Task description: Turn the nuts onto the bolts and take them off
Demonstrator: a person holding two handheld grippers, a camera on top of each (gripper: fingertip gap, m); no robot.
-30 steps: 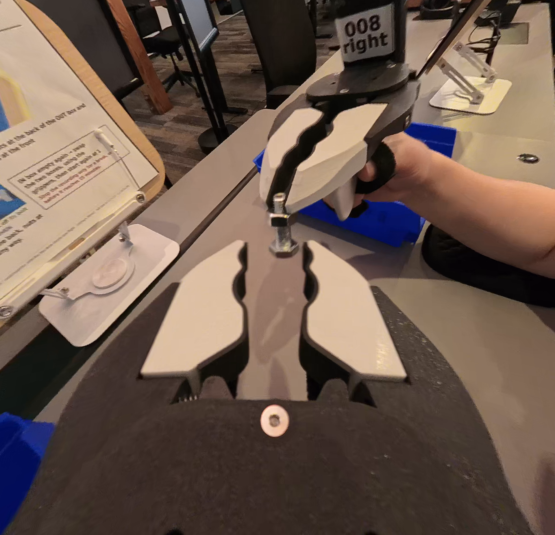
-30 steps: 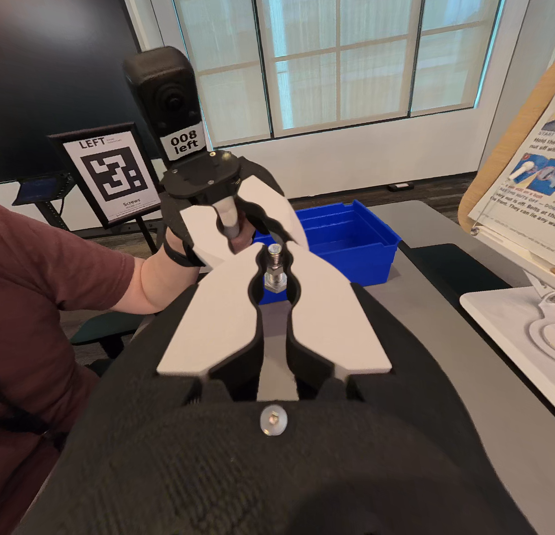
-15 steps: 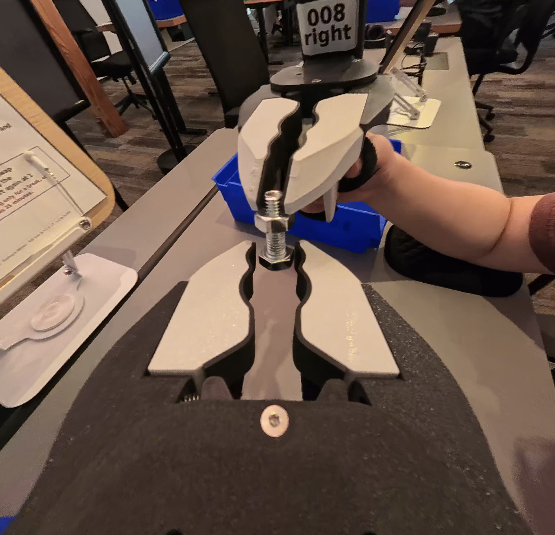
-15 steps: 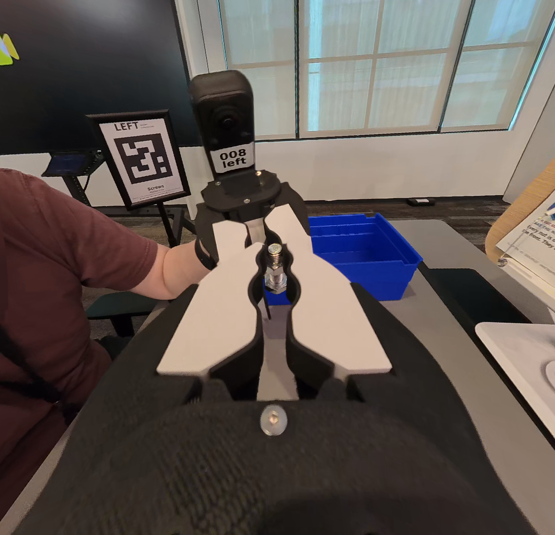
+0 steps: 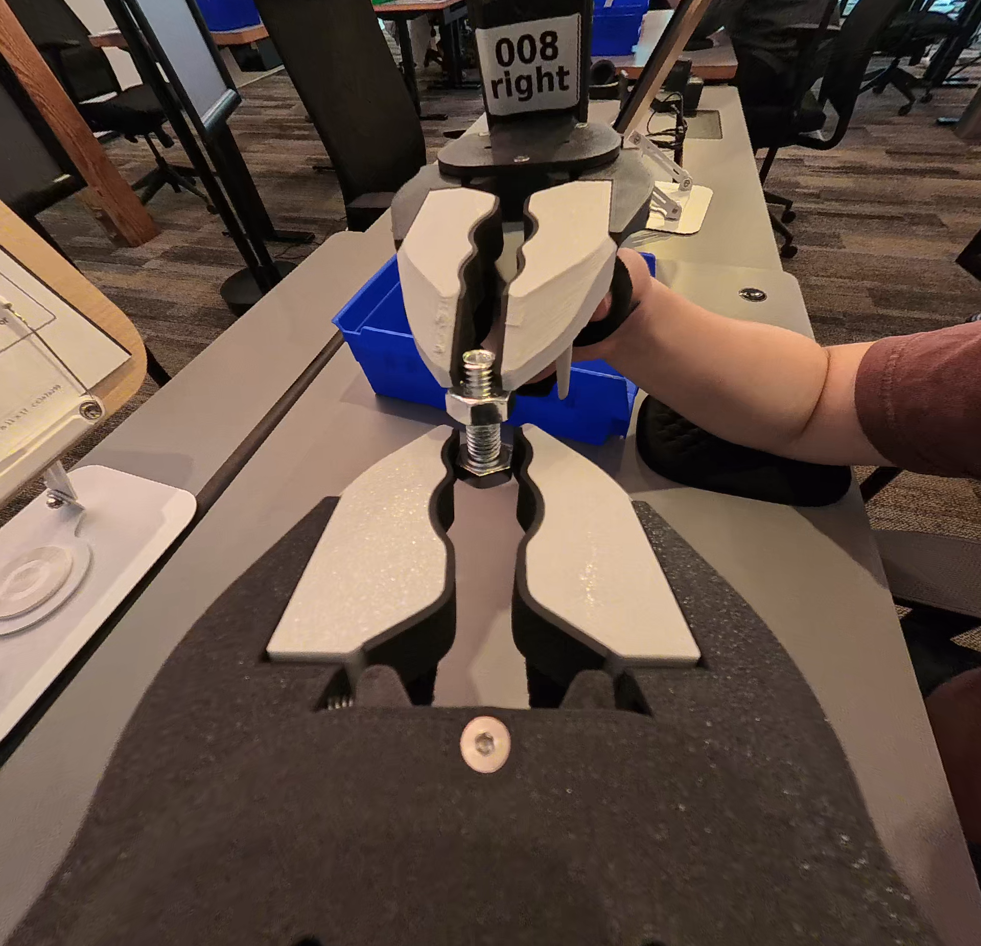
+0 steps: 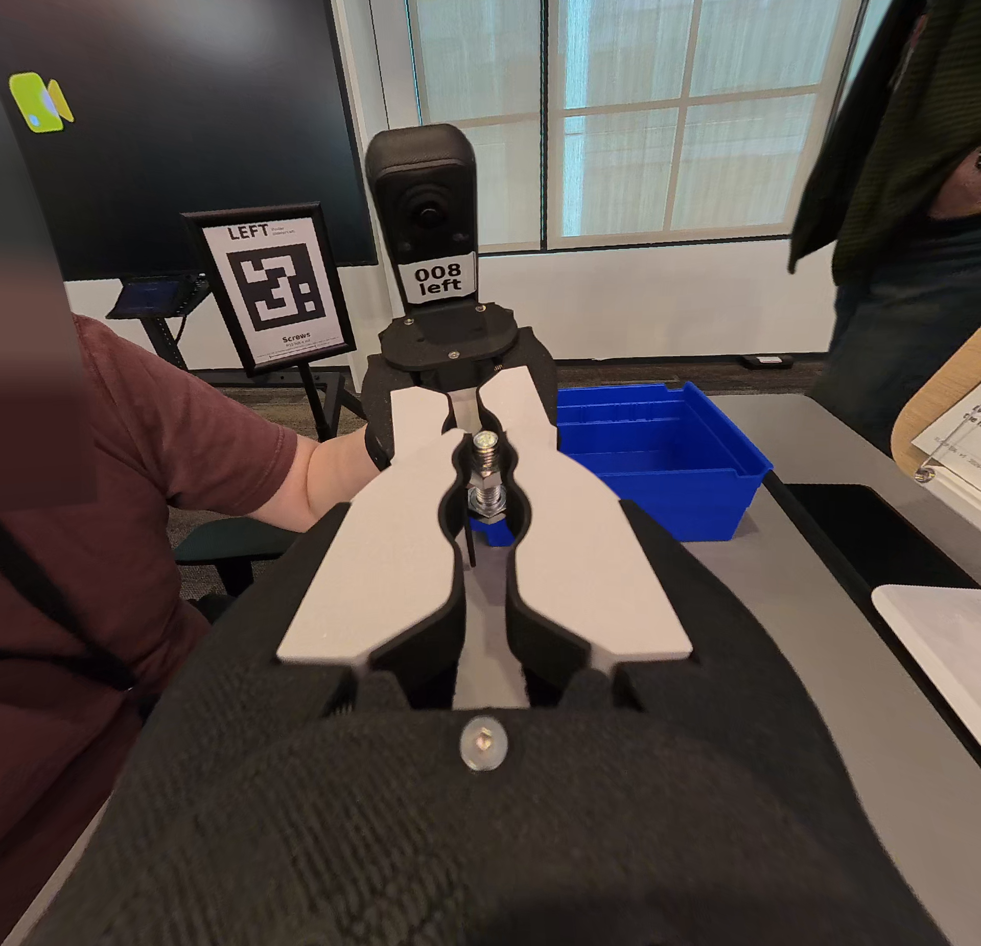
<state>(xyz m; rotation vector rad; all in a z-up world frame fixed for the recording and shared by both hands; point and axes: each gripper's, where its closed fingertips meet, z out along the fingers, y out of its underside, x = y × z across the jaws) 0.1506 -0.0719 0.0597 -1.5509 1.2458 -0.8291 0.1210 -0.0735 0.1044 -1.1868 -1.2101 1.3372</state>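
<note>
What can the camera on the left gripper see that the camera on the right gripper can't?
Only the left wrist view shows black office chairs on a striped carpet, and a black pad under the person's forearm.

Only the right wrist view shows big windows, a framed sign on a stand, and a dark screen.

Both show the bolt standing upright, the left gripper shut on its head, the right gripper shut on the nut, and a blue bin.
</note>
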